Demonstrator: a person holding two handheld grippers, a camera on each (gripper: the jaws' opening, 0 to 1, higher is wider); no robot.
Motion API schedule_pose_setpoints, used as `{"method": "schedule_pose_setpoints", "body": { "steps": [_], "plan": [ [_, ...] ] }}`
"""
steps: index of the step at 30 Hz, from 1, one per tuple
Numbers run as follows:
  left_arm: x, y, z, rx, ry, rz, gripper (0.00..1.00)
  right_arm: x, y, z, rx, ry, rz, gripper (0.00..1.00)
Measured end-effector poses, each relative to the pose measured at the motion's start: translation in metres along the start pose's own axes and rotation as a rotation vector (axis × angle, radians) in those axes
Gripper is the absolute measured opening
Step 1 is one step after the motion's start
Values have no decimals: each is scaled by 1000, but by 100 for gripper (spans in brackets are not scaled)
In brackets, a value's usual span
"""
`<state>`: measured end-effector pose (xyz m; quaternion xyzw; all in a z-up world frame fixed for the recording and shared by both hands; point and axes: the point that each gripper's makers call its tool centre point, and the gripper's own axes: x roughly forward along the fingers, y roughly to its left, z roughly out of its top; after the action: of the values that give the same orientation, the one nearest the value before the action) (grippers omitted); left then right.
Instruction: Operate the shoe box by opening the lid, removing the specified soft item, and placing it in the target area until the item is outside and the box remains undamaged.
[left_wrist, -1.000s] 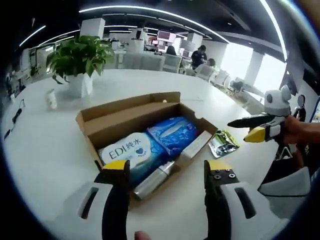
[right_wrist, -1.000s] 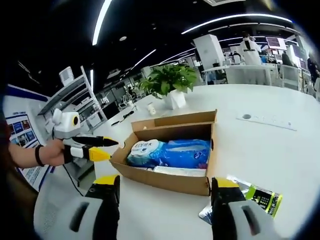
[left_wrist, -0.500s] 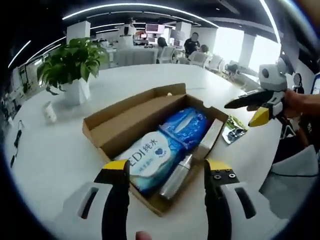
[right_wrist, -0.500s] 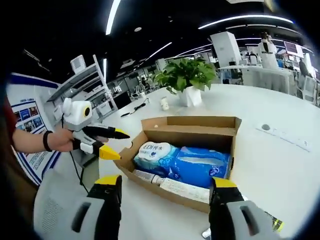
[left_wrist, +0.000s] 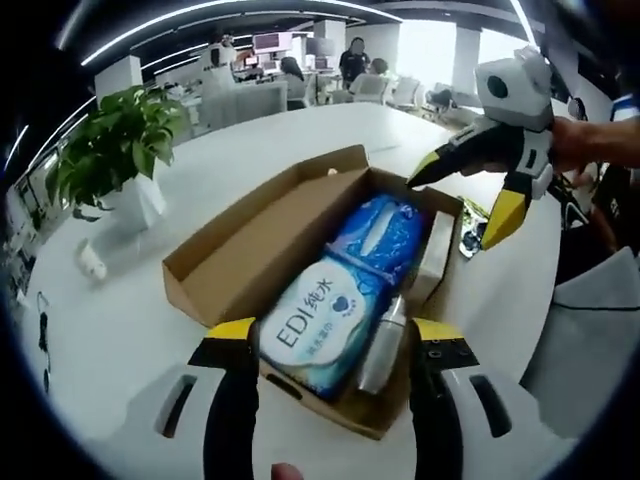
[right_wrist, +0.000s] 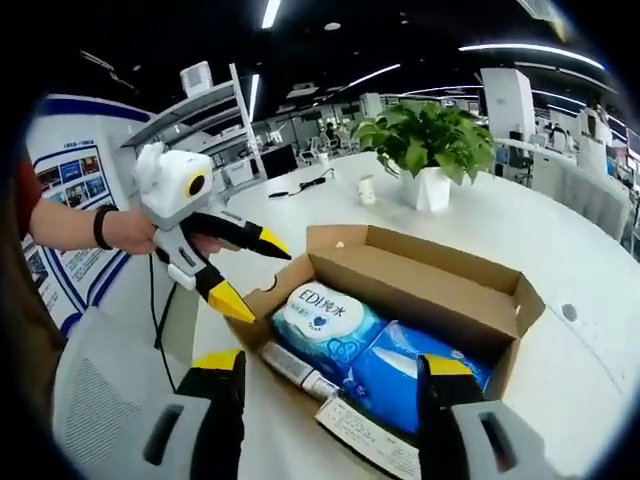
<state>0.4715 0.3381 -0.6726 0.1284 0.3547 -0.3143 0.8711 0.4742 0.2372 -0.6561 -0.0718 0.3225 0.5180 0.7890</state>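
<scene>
With the shoe box (left_wrist: 300, 275) open at frame centre and both the left gripper (left_wrist: 330, 345) and right gripper (right_wrist: 330, 375) spread wide and empty, the EDI wipes pack (left_wrist: 320, 325) inside should be pinched gently, clear of the cardboard walls

The white bench (left_wrist: 120, 330) carries the open shoe box (left_wrist: 230, 255) at centre, a potted plant (left_wrist: 105, 160) at ten o'clock, and a green packet (left_wrist: 470, 230) at three.

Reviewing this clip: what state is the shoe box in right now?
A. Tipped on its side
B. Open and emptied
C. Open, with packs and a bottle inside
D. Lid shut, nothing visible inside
C: the shoe box stands open on the table, holding a white wipes pack, a blue pack and a bottle.
</scene>
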Motion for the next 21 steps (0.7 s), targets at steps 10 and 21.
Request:
{"method": "schedule_pose_setpoints", "body": {
  "steps": [10,21],
  "plan": [
    [11,4,-6,109,83,-40,60,24,-4,5,-91,81,38,67],
    [33,16,-23,193,177,-68,60,63,-4,-7,-239,227,104,67]
  ]
}}
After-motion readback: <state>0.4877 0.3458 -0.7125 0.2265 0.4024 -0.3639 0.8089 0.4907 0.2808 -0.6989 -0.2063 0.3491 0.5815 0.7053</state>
